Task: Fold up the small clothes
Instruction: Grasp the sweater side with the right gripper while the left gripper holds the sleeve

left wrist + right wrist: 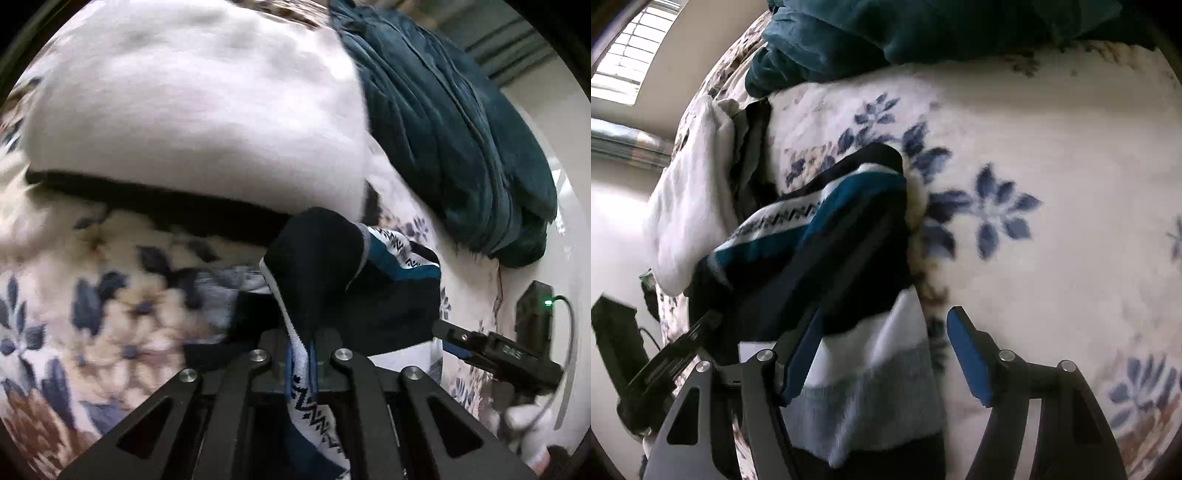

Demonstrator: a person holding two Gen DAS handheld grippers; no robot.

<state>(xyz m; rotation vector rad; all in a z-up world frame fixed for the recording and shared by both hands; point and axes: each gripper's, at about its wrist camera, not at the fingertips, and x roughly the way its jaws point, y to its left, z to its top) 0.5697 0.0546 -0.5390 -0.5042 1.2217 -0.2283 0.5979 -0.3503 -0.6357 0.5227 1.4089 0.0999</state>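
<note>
A small knitted garment with black, teal, white and grey bands and a zigzag pattern lies on a floral bedspread. My left gripper is shut on an edge of this garment and holds it lifted, the cloth hanging between the pads. My right gripper is open, its blue pads either side of the garment's white and grey bands. The right gripper also shows at the right in the left wrist view, beside the garment.
A folded white garment lies on a dark one just beyond the knitted piece. A teal blanket is bunched at the far side of the bed. A black device with a green light and cable stands at the bed's edge.
</note>
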